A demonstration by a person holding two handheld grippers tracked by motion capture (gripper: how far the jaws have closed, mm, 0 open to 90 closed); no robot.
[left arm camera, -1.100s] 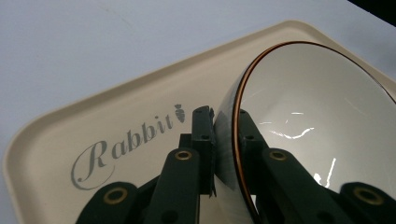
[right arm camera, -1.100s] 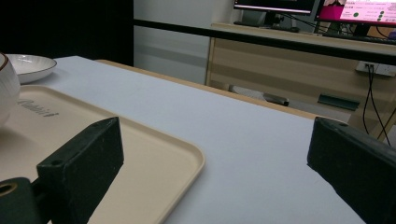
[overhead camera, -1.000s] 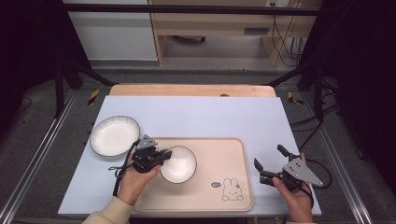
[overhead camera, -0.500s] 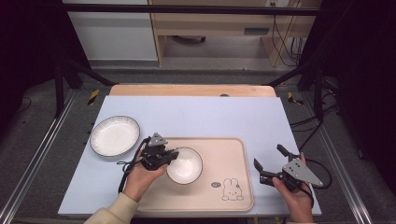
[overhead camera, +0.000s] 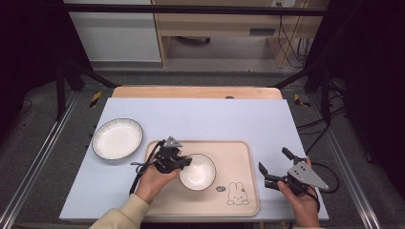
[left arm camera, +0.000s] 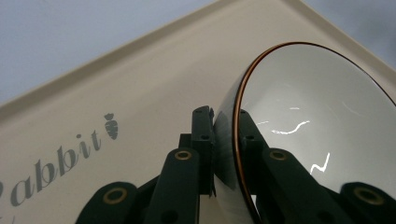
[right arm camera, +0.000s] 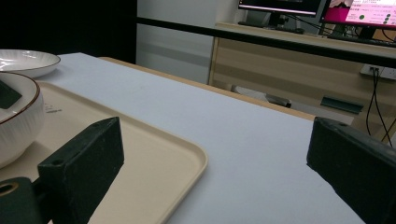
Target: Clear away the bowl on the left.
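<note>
A white bowl (overhead camera: 197, 172) with a dark rim rests on the beige tray (overhead camera: 239, 155), left of its middle. My left gripper (overhead camera: 180, 162) is shut on the bowl's left rim. In the left gripper view the two jaws (left arm camera: 226, 119) pinch the bowl's wall (left arm camera: 317, 135), one inside and one outside, over the tray (left arm camera: 140, 93). My right gripper (overhead camera: 275, 161) is held open just right of the tray, above the blue mat. Its jaws (right arm camera: 215, 154) stand wide apart with nothing between them, and the bowl (right arm camera: 18, 116) shows at the far left.
A white plate (overhead camera: 117, 138) lies on the blue mat (overhead camera: 215, 117) left of the tray, also seen as a plate (right arm camera: 25, 60) at the back left. A rabbit drawing (overhead camera: 237, 193) marks the tray's front right. Black frame bars and a wooden desk stand beyond the table.
My left gripper has slid the bowl a little to the right across the tray. The right gripper has stayed where it was, open.
</note>
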